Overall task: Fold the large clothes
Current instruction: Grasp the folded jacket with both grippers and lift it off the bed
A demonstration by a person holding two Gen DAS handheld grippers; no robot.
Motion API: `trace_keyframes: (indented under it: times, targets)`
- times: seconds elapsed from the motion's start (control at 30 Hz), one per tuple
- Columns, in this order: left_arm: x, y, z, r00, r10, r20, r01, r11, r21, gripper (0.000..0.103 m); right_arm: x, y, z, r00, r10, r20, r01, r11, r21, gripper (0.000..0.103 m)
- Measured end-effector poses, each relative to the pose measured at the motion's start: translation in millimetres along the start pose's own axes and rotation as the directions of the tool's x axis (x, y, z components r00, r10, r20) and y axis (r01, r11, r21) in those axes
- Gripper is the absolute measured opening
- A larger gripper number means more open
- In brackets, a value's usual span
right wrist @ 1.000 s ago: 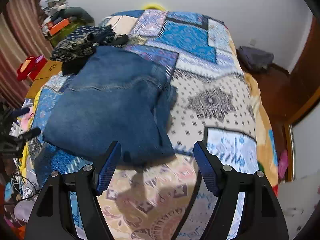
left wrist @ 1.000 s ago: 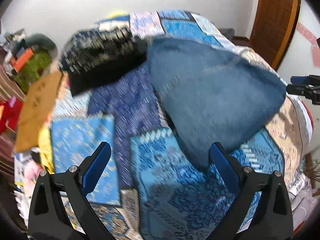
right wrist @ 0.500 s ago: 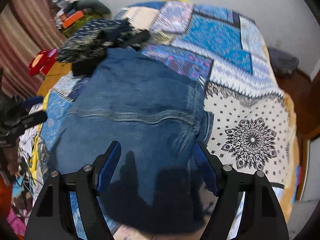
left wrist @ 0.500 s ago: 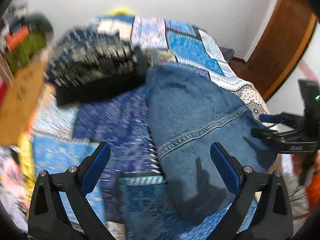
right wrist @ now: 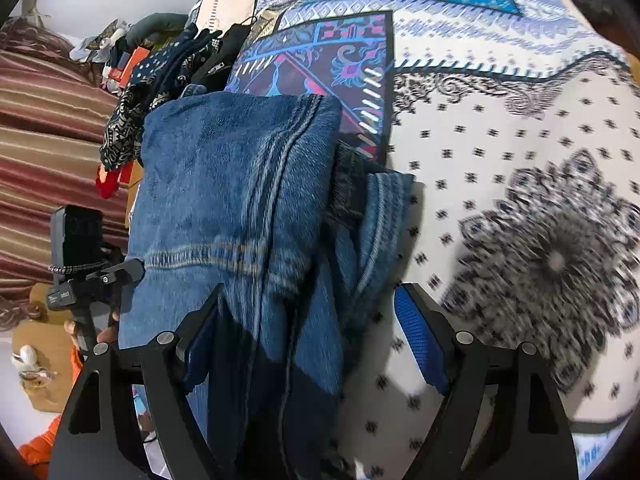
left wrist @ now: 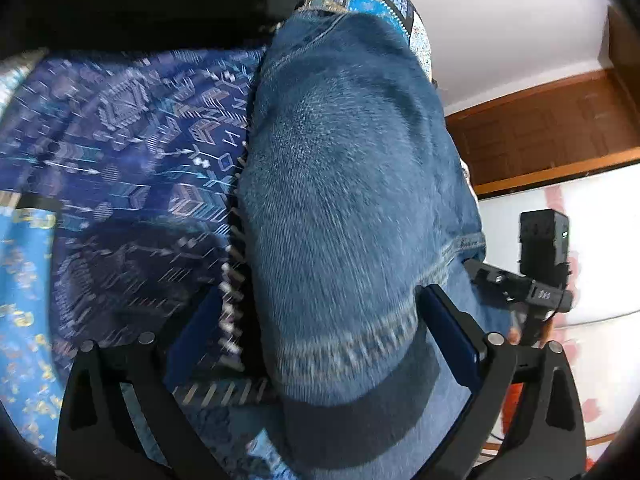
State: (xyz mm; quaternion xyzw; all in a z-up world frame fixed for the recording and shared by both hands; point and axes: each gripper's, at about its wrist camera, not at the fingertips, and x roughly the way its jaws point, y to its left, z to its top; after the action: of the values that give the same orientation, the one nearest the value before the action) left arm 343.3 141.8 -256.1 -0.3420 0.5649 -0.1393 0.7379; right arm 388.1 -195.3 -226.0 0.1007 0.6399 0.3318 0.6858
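Between the fingers of the left gripper (left wrist: 320, 344) lies the near hem of the jeans (left wrist: 344, 200). The jaws stand wide apart, one blue pad on each side of the denim, and nothing is pinched yet. The right gripper (right wrist: 304, 340) is also spread, with the other near corner of the jeans lying between its pads; whether a pad already touches the cloth cannot be told.

One second ago both grippers hovered well back from the jeans, which lay whole and small in each view. Now the denim fills the near part of both pictures, so the two grippers have come down and forward to the near edge. This probably means that the approach is finished and the grasp comes next, one gripper at each corner.

The jeans lie on the patterned bedspread (right wrist: 520, 160), already folded to a thick stack, with a looser layer showing at its right side. Beyond them a pile of dark clothes (right wrist: 168, 76) rests near the far edge of the bed.
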Motion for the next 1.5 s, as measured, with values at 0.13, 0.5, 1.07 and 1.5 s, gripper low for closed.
trace_keyframes:
  times: [0.13,0.5,1.07,1.5]
  targets:
    - [8,-3,10,0.999,-0.042,0.008,0.041,0.999,0.027,0.100,16,1,15,0.998,0.050,-0.046,-0.049,0.999,0.023,0.082]
    - [0,-33,-3,0.999,-0.021,0.045,0.018,0.998,0.061,0.055,3,11,4,0.995,0.104,-0.011,-0.102,0.991,0.082,0.039]
    - [-155,-113,-74,0.957,-0.014,0.289,-0.065,0.963,0.261,0.039,-81,154,-33,0.973,0.038,0.227,0.010,0.979,-0.206,0.028]
    - [-302,-106,-26,0.839,-0.024,0.543,-0.166,0.940,0.299,0.039,-72,260,50,0.919,0.212,0.333,-0.072,0.920,-0.386,0.028]
